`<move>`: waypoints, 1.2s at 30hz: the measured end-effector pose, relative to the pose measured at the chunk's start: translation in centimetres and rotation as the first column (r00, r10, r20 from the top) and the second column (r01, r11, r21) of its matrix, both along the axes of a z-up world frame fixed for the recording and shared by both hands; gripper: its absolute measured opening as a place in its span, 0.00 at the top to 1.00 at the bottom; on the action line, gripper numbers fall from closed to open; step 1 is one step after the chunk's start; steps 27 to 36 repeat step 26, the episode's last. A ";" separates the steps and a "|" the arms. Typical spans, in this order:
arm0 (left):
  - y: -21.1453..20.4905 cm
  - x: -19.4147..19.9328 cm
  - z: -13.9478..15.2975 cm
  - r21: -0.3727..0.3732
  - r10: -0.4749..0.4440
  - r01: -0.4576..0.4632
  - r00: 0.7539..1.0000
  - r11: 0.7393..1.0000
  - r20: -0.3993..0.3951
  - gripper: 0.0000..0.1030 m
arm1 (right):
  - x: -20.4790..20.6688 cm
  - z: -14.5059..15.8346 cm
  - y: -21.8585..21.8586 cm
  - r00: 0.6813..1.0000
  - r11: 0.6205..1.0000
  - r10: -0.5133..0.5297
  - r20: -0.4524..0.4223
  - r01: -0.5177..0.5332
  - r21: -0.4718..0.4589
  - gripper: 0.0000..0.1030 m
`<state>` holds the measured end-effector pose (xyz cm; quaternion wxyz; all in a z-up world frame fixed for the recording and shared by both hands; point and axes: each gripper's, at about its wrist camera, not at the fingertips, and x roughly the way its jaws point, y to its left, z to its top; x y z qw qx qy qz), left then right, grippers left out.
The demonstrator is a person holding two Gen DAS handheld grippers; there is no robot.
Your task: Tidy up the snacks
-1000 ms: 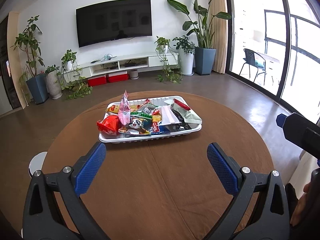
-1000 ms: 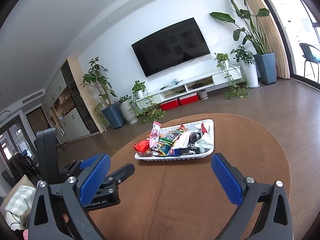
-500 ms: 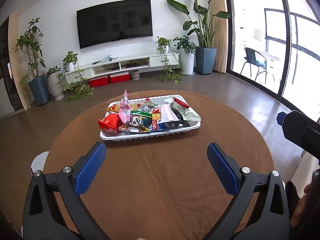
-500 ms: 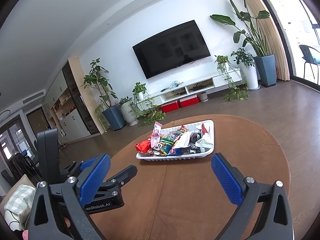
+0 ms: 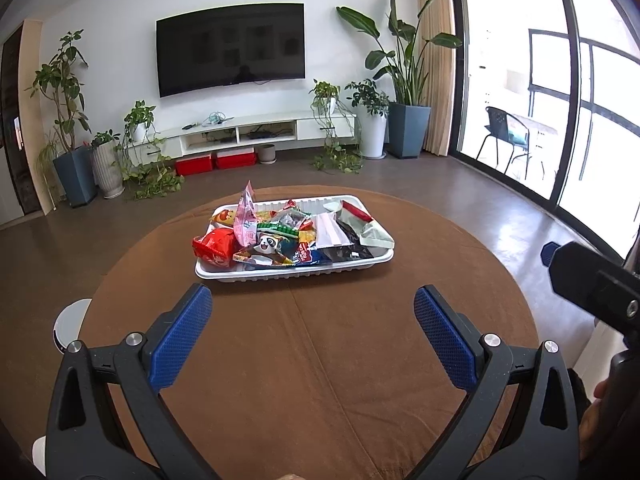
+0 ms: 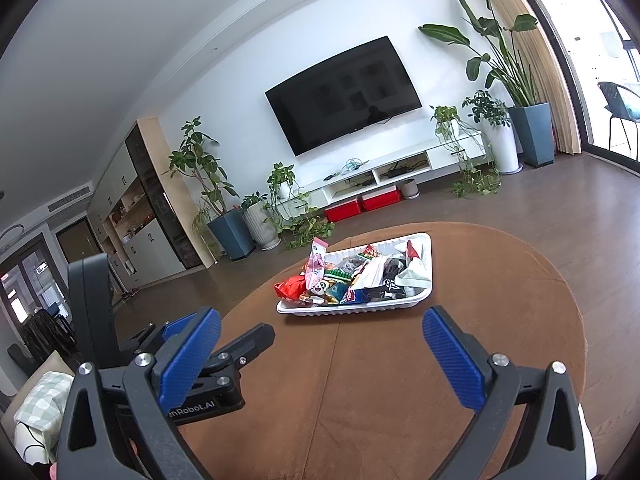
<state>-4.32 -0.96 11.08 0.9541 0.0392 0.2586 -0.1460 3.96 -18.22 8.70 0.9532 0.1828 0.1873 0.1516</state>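
Snack packets (image 5: 294, 236) fill a white plastic tray (image 5: 256, 276) on the round brown tabletop (image 5: 320, 360); both hand-held grippers (image 5: 312, 312) (image 6: 320, 336), spread wide and empty, have edged slightly nearer.

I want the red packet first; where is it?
In the left wrist view, the red packet lies at the tray's left end, beside the panda packet.

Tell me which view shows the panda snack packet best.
Left wrist view: the panda snack packet faces the camera, its face clear, at the white tray's near edge. In the right wrist view it is smaller and skewed.
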 end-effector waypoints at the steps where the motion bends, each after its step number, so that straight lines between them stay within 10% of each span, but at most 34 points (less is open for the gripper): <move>1: 0.0 -0.1 0.0 0.003 0.001 -0.001 1.000 1.000 0.003 0.01 | 0.0 -0.1 0.1 1.000 1.000 0.001 -0.001 -0.001 0.000 0.00; 36: 0.0 0.0 -1.9 0.067 0.035 -0.031 0.997 0.997 -0.064 0.01 | -0.6 -2.4 0.4 0.999 1.000 -0.001 -0.034 0.002 0.026 0.00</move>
